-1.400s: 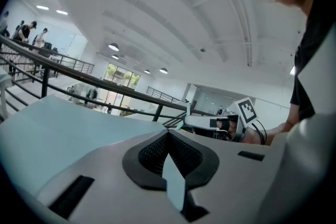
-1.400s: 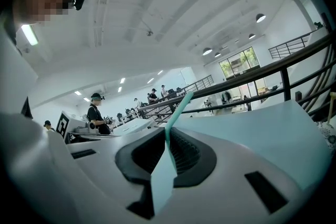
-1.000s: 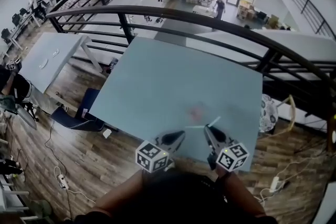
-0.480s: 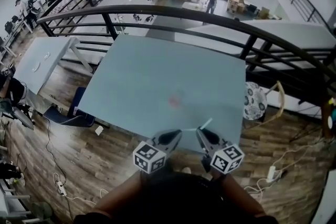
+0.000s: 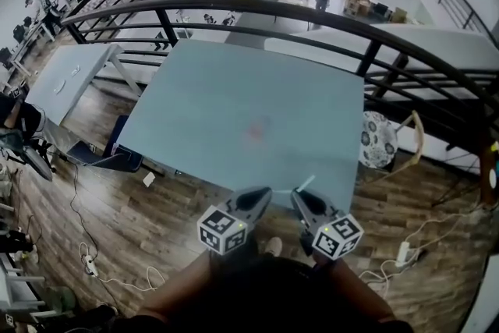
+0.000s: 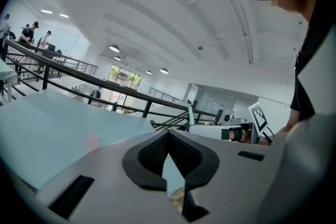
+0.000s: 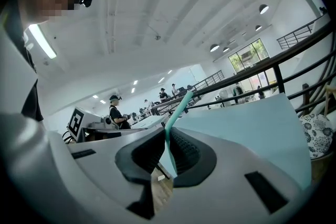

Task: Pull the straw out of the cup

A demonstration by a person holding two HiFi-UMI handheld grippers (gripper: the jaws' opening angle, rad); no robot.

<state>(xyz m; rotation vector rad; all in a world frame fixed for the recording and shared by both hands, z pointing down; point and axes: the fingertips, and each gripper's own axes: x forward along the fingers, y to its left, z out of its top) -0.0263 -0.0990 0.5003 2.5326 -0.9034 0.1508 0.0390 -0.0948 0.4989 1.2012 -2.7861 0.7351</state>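
The right gripper [image 5: 299, 197] was clamped on the straw [image 5: 306, 182]. In the right gripper view its jaws were closed against the straw's lower part [image 7: 169, 140], and the pale green stem rose out of them, leaning up and to the right. In the head view the straw hung in the air over the near edge of the table [image 5: 226, 97], towards its near right corner. Its upper end slanted away to the right.

The left gripper [image 5: 260, 196] was just beside the right one, also at the near edge. In the left gripper view its jaws met at the tips [image 6: 168, 132], leaving only a narrow wedge of gap behind them, through which the table and floor showed. Nothing was between them. From there the straw stood as a thin upright strip [image 6: 190, 113] off to the right, apart from these jaws.

A faint pink patch [image 5: 256, 133] lay near the middle of the table, too blurred to identify.

A dark railing [image 5: 257, 8] curved past the far edge. A patterned cushion [image 5: 378, 140] sat off the right edge, above the wooden floor [image 5: 93, 207].
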